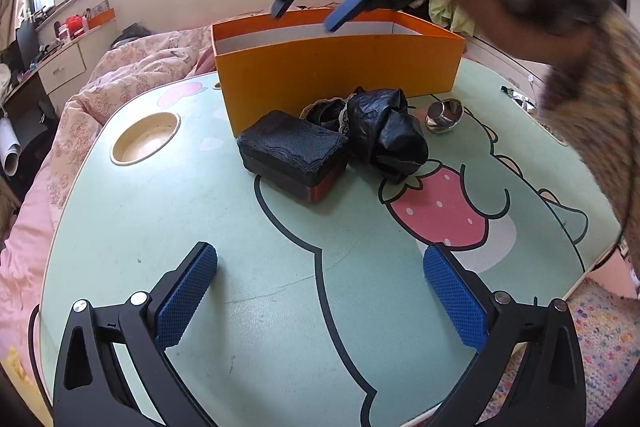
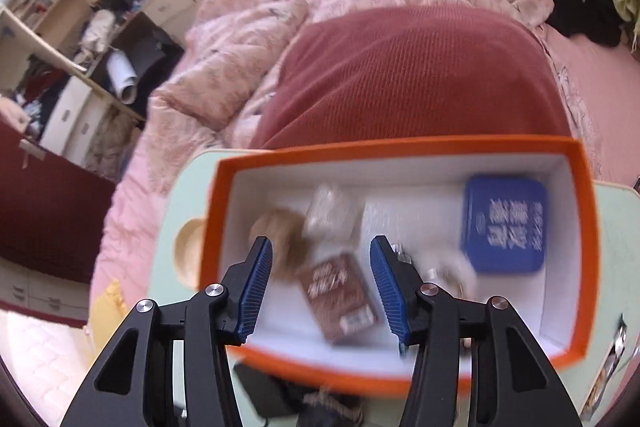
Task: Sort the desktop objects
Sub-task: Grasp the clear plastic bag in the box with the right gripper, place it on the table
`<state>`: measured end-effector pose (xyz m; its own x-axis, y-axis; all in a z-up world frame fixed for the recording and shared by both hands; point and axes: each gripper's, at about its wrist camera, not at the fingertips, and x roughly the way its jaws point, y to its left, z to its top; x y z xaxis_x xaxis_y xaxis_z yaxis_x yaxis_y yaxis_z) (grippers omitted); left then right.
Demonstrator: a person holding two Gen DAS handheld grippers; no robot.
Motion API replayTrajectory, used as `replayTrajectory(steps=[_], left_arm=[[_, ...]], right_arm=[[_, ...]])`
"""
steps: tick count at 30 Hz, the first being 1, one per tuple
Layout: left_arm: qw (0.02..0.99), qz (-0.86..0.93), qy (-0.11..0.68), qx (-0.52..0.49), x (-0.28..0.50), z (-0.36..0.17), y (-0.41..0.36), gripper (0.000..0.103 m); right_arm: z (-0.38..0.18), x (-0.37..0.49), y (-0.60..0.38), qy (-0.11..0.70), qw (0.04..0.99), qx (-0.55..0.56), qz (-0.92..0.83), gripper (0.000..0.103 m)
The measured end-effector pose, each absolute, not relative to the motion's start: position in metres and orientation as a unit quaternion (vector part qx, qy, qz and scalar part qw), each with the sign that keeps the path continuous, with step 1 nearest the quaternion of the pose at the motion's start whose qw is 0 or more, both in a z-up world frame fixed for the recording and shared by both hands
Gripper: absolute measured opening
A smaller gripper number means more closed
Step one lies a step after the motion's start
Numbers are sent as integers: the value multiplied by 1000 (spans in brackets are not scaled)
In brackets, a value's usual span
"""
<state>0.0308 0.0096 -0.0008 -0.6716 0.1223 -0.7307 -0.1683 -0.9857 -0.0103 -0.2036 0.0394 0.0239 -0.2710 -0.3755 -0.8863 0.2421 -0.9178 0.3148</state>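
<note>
left gripper (image 1: pixel 320 291): nearest the lens, jaws wide apart, nothing between the pads, low over the table (image 1: pixel 180 211).
black case (image 1: pixel 290 153): ahead of the left claw, slightly left of its centre line, flat on the table.
black bag (image 1: pixel 386 131): ahead and right, touching the case; crumpled, will squash in a grip.
silver cup (image 1: pixel 443 115): further right, on its side.
orange box (image 1: pixel 340 75): beyond all three, open-topped.
right gripper (image 2: pixel 320 267): above the box, jaws part-way apart and empty; blue tin (image 2: pixel 505 223) and brown packet (image 2: pixel 340 297) lie inside below it.
step: likely fetching the next loose item.
tip: close square across the case's short sides.
</note>
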Motion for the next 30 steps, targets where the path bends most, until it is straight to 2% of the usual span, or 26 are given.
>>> replayTrajectory(steps=[3, 5, 9, 13, 17, 20, 23, 30], left_arm=[[82, 915, 28, -395, 31, -1, 9, 103], [84, 915, 27, -394, 32, -1, 8, 103], [86, 915, 24, -392, 32, -2, 6, 103], [87, 916, 24, -392, 31, -2, 6, 103], [88, 916, 24, -391, 31, -2, 6, 103], [88, 916, 25, -390, 31, -2, 5, 103], [88, 916, 24, -390, 31, -2, 5, 103], [89, 916, 25, -391, 31, -1, 4, 103]], right_arm=[[8, -222, 29, -56, 174, 590, -786, 49], [-8, -228, 22, -40, 155, 613, -773, 32], [-2, -219, 19, -18, 159, 600, -784, 31], [42, -192, 40, -46, 202, 550, -809, 31], [90, -151, 63, -37, 220, 495, -840, 31], [105, -114, 86, -12, 199, 473, -858, 31], [87, -92, 98, 1, 191, 491, -850, 31], [15, -88, 106, -28, 196, 550, -812, 32]])
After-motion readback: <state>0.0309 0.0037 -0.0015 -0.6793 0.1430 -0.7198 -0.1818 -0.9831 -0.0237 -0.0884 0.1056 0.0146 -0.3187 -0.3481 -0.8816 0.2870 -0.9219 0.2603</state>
